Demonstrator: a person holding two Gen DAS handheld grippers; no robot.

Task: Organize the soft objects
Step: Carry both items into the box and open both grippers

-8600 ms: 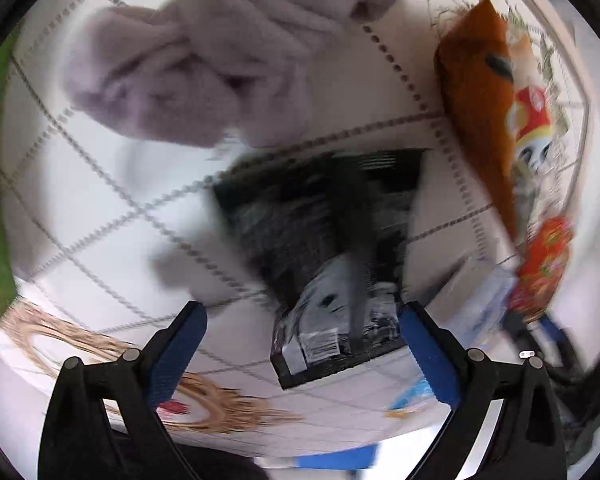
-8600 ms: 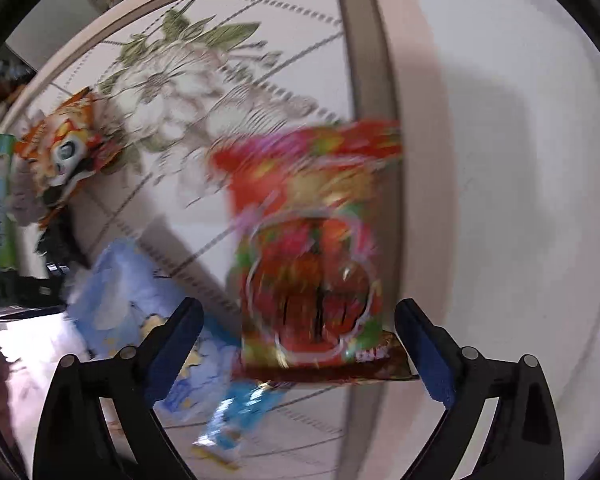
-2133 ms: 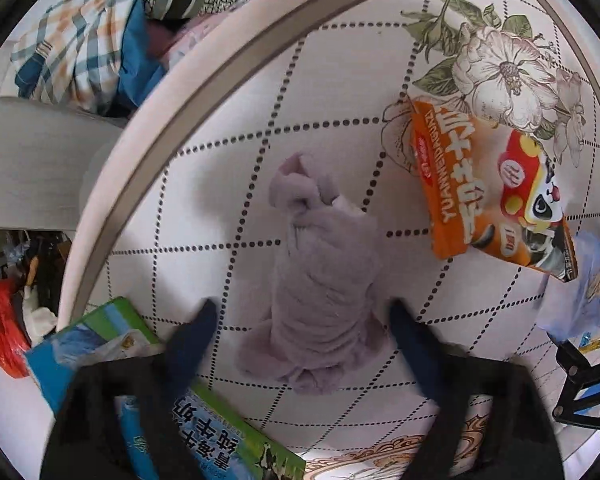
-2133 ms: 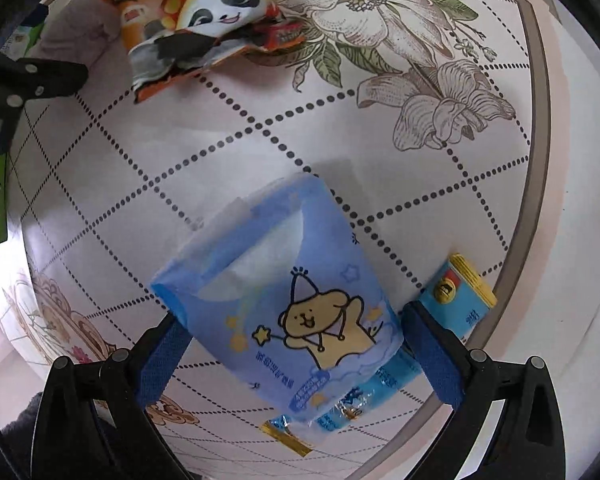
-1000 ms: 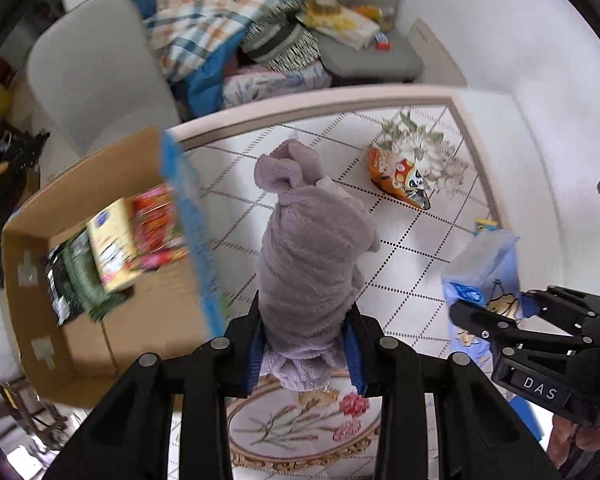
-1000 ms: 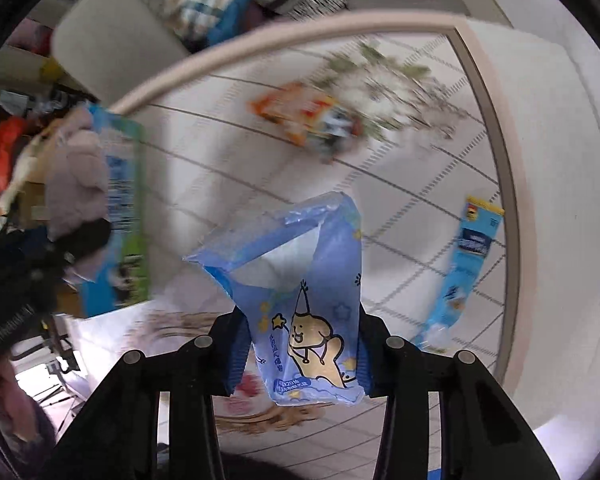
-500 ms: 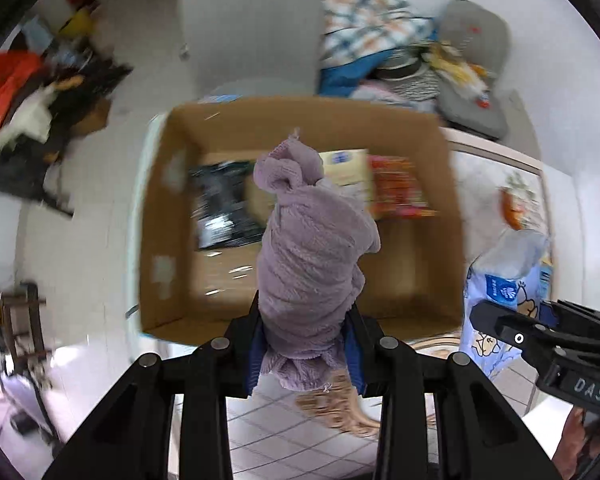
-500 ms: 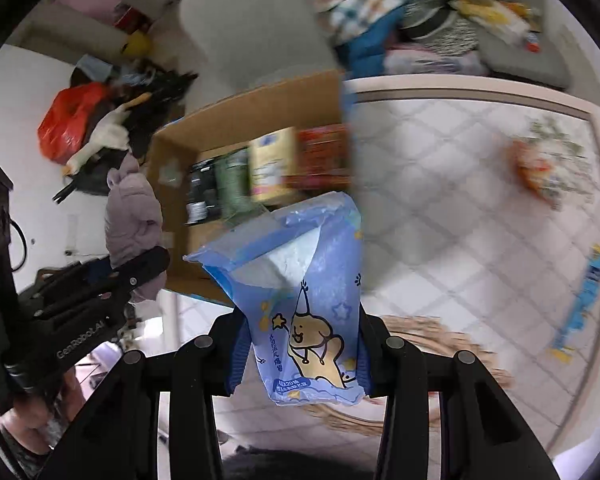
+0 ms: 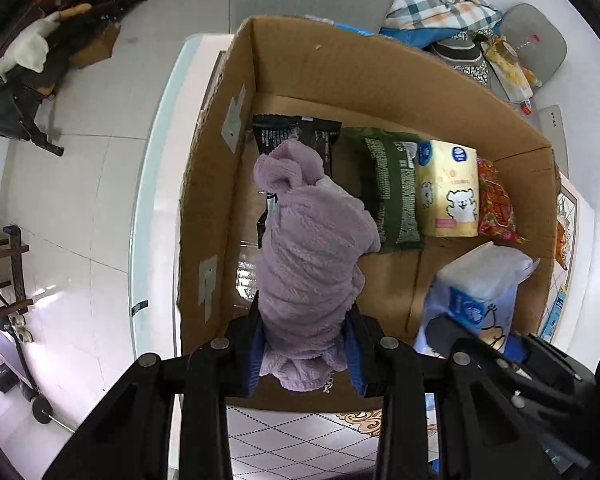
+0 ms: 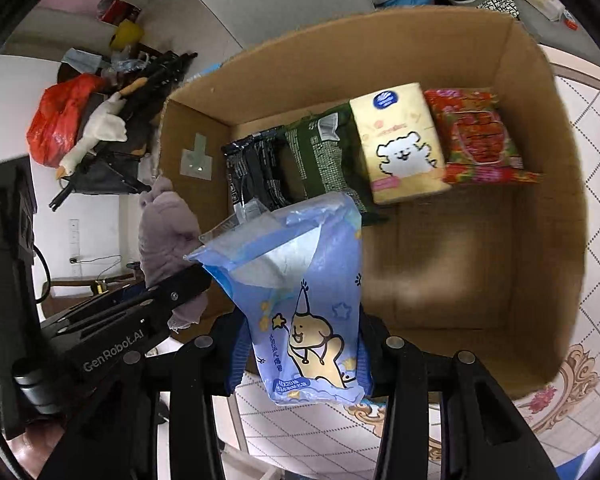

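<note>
My left gripper (image 9: 305,350) is shut on a lilac fleece bundle (image 9: 308,264) and holds it over the near left part of an open cardboard box (image 9: 236,92). My right gripper (image 10: 300,354) is shut on a blue tissue pack with a cartoon dog (image 10: 300,292), held over the box's (image 10: 548,208) near edge. That pack also shows at the right of the left wrist view (image 9: 476,296). The lilac bundle shows at the left of the right wrist view (image 10: 166,232).
Inside the box lie a black packet (image 10: 256,172), a green packet (image 10: 326,152), a yellow tissue pack with a white bear (image 10: 400,144) and a red snack bag (image 10: 476,136). The box stands on a patterned table (image 10: 580,376). Chairs and clutter surround it on the floor.
Both grippers have carried their loads from the table over to the box, which now fills both views. Their grips are unchanged.
</note>
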